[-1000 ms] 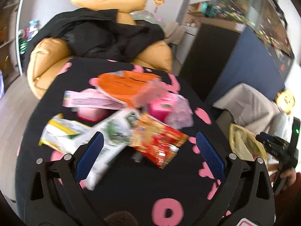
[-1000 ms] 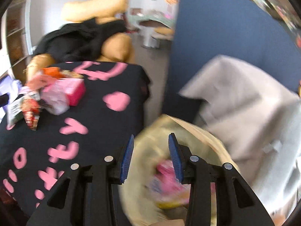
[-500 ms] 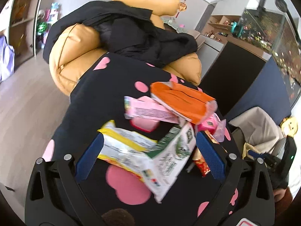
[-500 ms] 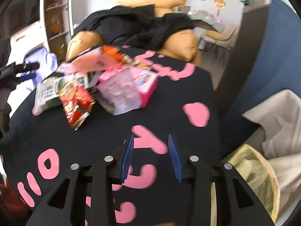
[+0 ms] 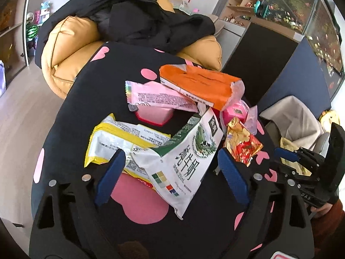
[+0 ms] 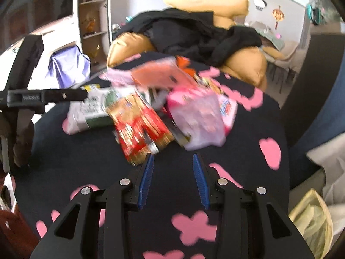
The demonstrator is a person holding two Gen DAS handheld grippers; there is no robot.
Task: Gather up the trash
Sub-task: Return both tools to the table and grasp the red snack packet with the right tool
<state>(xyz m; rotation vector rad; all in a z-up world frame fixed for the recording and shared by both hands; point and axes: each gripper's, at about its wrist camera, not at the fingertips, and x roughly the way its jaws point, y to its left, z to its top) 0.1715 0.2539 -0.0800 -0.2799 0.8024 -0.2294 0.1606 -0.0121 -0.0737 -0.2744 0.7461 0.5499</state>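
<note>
A heap of wrappers lies on a black table with pink shapes (image 5: 71, 99). It holds a white and green milk bag (image 5: 189, 151), a yellow and white bag (image 5: 116, 138), a pink wrapper (image 5: 155, 97), an orange packet (image 5: 200, 82) and a red and gold snack bag (image 5: 243, 144). My left gripper (image 5: 170, 172) is open, with its fingers on either side of the milk bag. My right gripper (image 6: 173, 173) is open and empty, just short of the red and gold bag (image 6: 140, 127) and a pink box in clear plastic (image 6: 200, 112).
A yellowish trash bag (image 6: 310, 218) hangs open off the table's right edge, by a grey cloth (image 5: 293, 118). An orange sofa (image 5: 64, 49) with black clothes (image 5: 140, 15) stands behind the table. A blue partition (image 5: 297, 73) is at the right.
My right gripper has swung from over the trash bag back to the table and up to the heap. My left gripper has moved left and closer, now astride the milk bag.
</note>
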